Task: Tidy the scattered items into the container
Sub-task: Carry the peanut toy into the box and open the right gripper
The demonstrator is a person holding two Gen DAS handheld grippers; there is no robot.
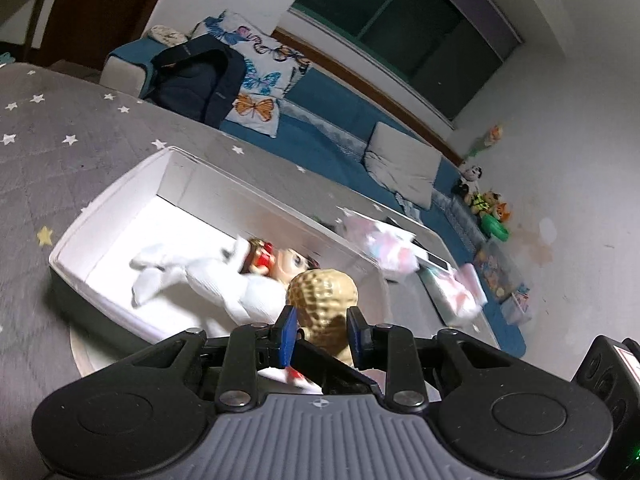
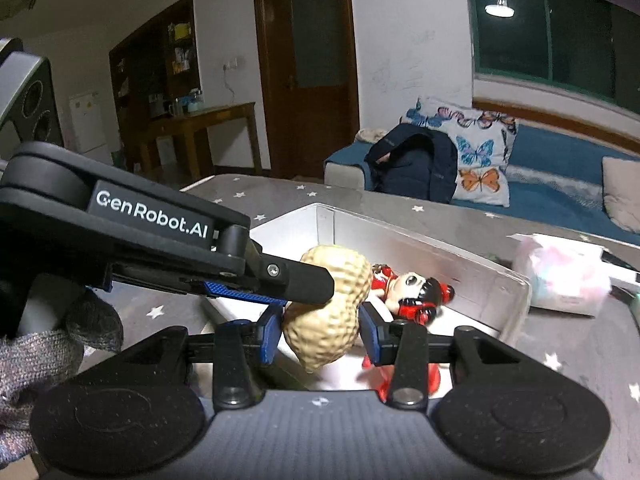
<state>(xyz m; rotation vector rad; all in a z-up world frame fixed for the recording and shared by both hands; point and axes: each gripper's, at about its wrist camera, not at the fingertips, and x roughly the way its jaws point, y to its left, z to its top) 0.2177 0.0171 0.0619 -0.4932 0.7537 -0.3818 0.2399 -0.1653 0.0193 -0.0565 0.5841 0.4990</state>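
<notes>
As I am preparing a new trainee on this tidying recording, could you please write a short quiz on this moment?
1. True or false: the doll lies on the table, outside the white box.
2. What sits between the fingers of the right claw? A. the peanut toy B. the doll C. a cushion
3. Fill in: the pink packet lies ___ the white box.

Key: 1. False, it lies inside the box. 2. A. 3. outside.
</notes>
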